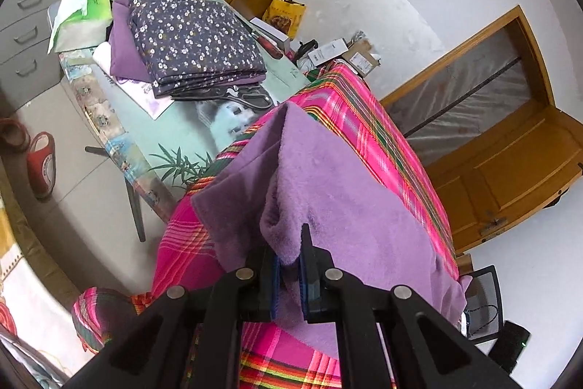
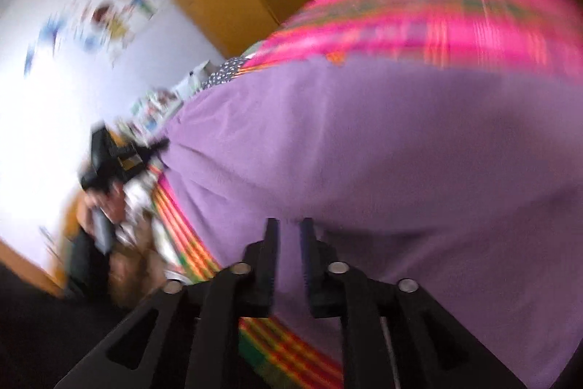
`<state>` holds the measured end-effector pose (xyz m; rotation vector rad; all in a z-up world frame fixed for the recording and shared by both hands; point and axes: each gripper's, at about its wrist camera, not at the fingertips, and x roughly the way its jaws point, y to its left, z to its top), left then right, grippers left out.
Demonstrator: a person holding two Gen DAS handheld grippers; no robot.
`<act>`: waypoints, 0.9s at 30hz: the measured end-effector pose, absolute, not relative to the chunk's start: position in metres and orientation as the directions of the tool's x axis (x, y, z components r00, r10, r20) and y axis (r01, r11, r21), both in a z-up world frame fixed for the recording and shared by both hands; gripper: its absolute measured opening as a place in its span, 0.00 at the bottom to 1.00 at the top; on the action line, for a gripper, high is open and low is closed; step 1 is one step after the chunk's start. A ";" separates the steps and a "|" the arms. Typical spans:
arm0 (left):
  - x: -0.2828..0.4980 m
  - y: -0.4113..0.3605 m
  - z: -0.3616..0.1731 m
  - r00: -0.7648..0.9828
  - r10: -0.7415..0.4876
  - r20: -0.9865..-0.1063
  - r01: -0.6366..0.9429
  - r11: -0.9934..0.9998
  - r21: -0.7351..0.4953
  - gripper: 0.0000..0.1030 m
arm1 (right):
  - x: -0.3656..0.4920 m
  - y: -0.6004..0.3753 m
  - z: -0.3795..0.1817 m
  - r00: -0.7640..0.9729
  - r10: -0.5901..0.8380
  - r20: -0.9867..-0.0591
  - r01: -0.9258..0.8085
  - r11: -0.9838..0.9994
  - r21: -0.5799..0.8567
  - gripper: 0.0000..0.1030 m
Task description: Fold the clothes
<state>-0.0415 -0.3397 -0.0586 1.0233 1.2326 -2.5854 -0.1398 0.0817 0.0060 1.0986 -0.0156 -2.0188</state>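
Purple garment (image 1: 346, 206), edge pinched, left hand-held gripper (image 1: 289, 274)

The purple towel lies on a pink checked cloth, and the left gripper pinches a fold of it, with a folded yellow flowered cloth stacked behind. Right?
Nearly. In the left wrist view the folded flowered cloth is dark blue-grey, not yellow. The purple towel, pink checked cloth and left gripper's pinch are as you say.

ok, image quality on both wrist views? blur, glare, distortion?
Left wrist view: sharp, even daylight, strong fisheye bending with dark corners; purple fleece texture crisp. Right wrist view: heavy motion blur, wall at left blown out white; pink plaid cloth smeared, purple fleece soft.
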 end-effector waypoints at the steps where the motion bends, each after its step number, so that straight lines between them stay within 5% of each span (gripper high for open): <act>1: -0.042 -0.339 -0.057 -0.770 0.185 -0.611 0.356 -0.670 -0.652 0.08 | -0.134 0.078 0.011 -0.326 -0.631 -0.704 0.696 -0.664 0.273 0.31; 5: -0.044 -0.337 -0.051 -0.773 0.180 -0.608 0.353 -0.675 -0.648 0.08 | -0.112 0.055 0.005 -0.420 -0.534 -0.734 0.814 -0.579 -0.045 0.36; 12: -0.045 -0.337 -0.037 -0.783 0.177 -0.597 0.336 -0.687 -0.645 0.08 | -0.108 0.027 -0.014 -0.483 -0.483 -0.730 0.851 -0.455 -0.262 0.35; 13: -0.046 -0.337 -0.036 -0.783 0.177 -0.597 0.335 -0.689 -0.643 0.08 | -0.109 0.024 -0.016 -0.489 -0.479 -0.728 0.851 -0.446 -0.278 0.33; 15: -0.047 -0.336 -0.034 -0.780 0.177 -0.600 0.333 -0.694 -0.638 0.08 | -0.112 0.017 -0.019 -0.478 -0.471 -0.742 0.858 -0.433 -0.277 0.04; 27: -0.048 -0.337 -0.017 -0.763 0.145 -0.629 0.323 -0.758 -0.567 0.08 | -0.093 0.022 0.025 -0.425 -0.542 -0.725 0.891 -0.393 -0.229 0.03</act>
